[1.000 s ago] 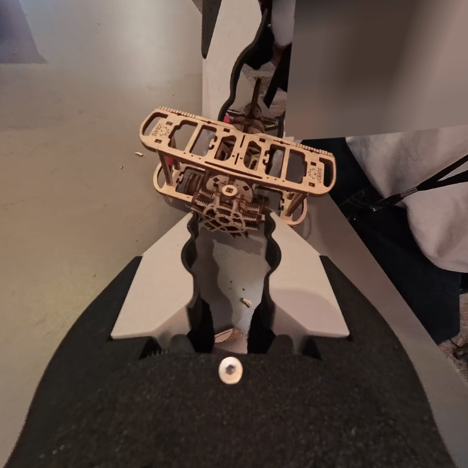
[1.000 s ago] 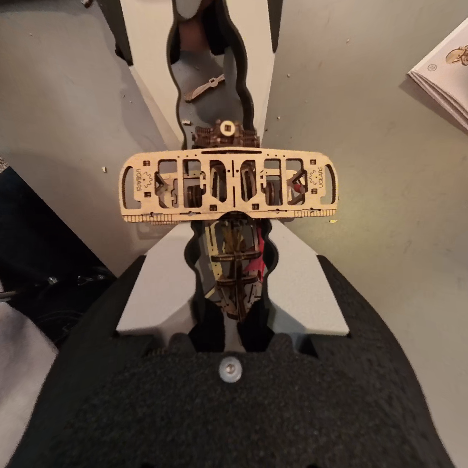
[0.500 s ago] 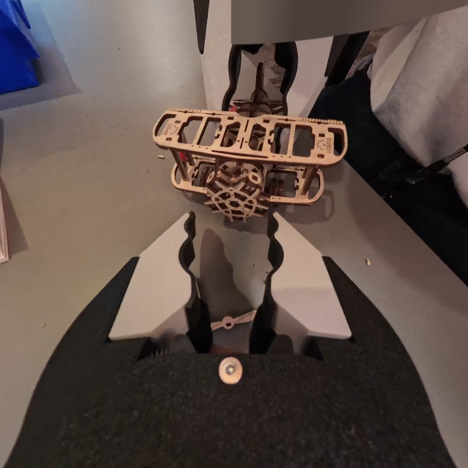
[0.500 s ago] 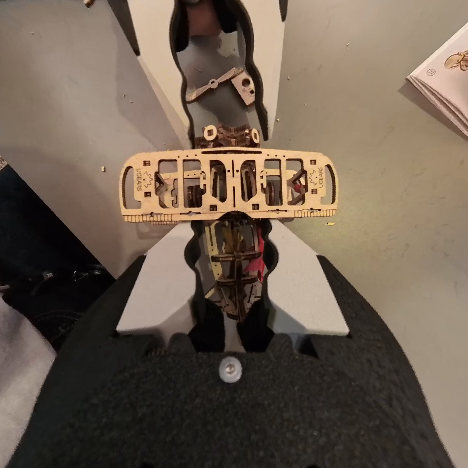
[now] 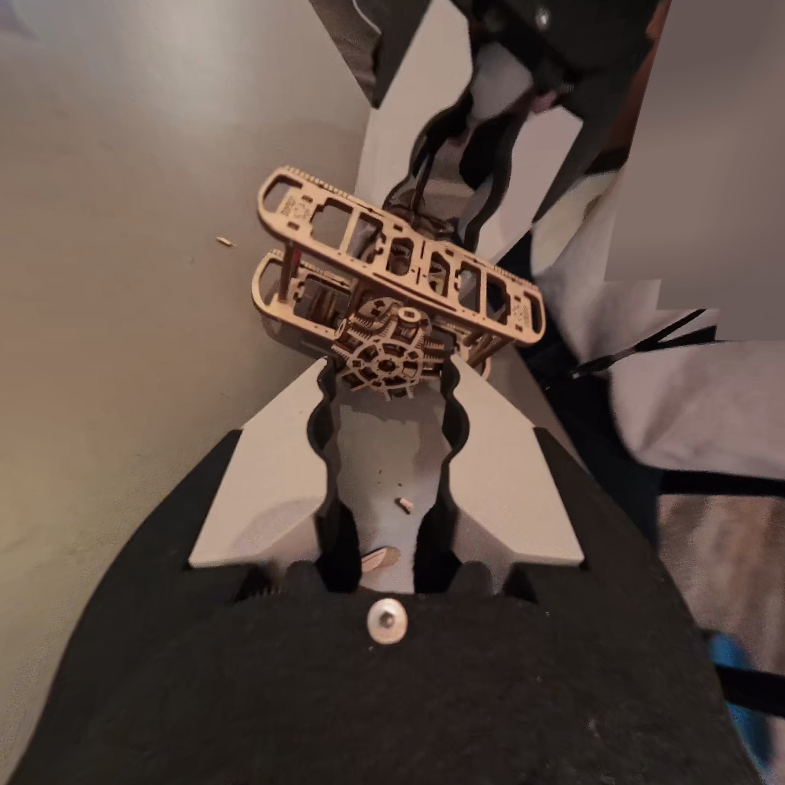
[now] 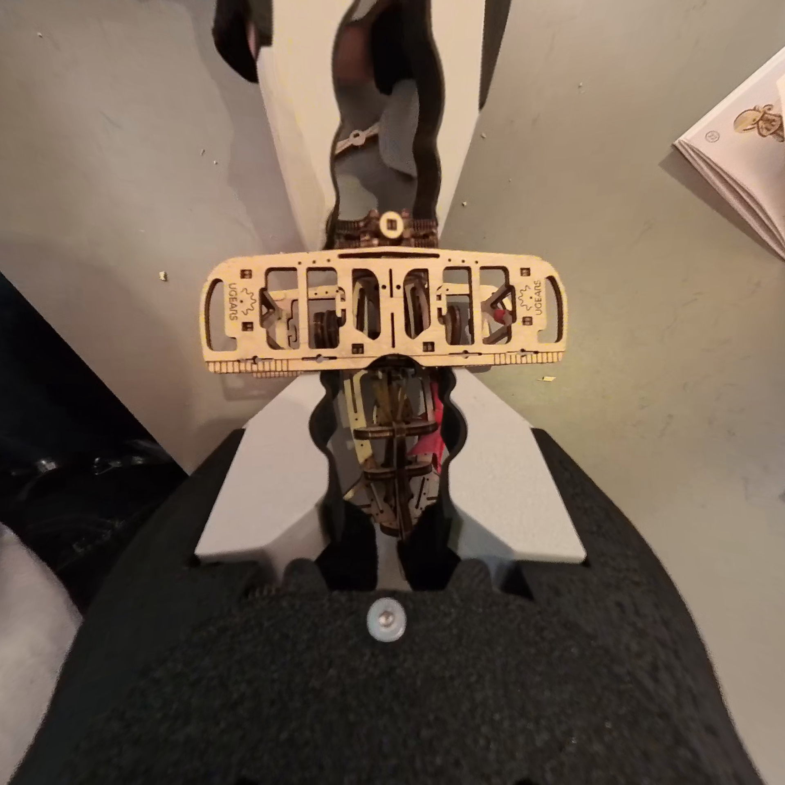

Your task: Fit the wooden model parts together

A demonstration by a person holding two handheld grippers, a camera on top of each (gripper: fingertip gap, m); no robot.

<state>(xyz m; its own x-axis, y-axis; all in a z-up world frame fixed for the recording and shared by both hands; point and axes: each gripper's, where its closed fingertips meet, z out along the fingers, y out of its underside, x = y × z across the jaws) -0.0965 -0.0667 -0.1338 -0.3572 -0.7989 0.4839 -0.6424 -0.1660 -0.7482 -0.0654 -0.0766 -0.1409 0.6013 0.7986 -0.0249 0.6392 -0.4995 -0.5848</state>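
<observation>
A wooden biplane model point(image 6: 384, 314) is held by its fuselage between my right gripper's point(image 6: 386, 382) fingers, above the grey table point(image 6: 594, 382). In the left wrist view the biplane point(image 5: 399, 289) is tilted, and its round engine nose point(image 5: 384, 361) sits between the tips of my left gripper point(image 5: 386, 369). A small wooden propeller point(image 5: 380, 558) is wedged deep between the left fingers, near their base. It also shows in the right wrist view point(image 6: 357, 138), inside the left gripper point(image 6: 384, 204) facing me.
An open instruction booklet point(image 6: 739, 170) lies on the table at the far right. The table edge point(image 5: 565, 429) runs close on the left gripper's right, with a person's light sleeve point(image 5: 701, 403) and dark clothing point(image 6: 63, 403) beyond it. Small wood chips point(image 5: 403, 503) lie about.
The left gripper, drawn back half a second ago, has moved in so the engine nose lies between its tips. The biplane looks more tilted in its view. The right grip is unchanged.
</observation>
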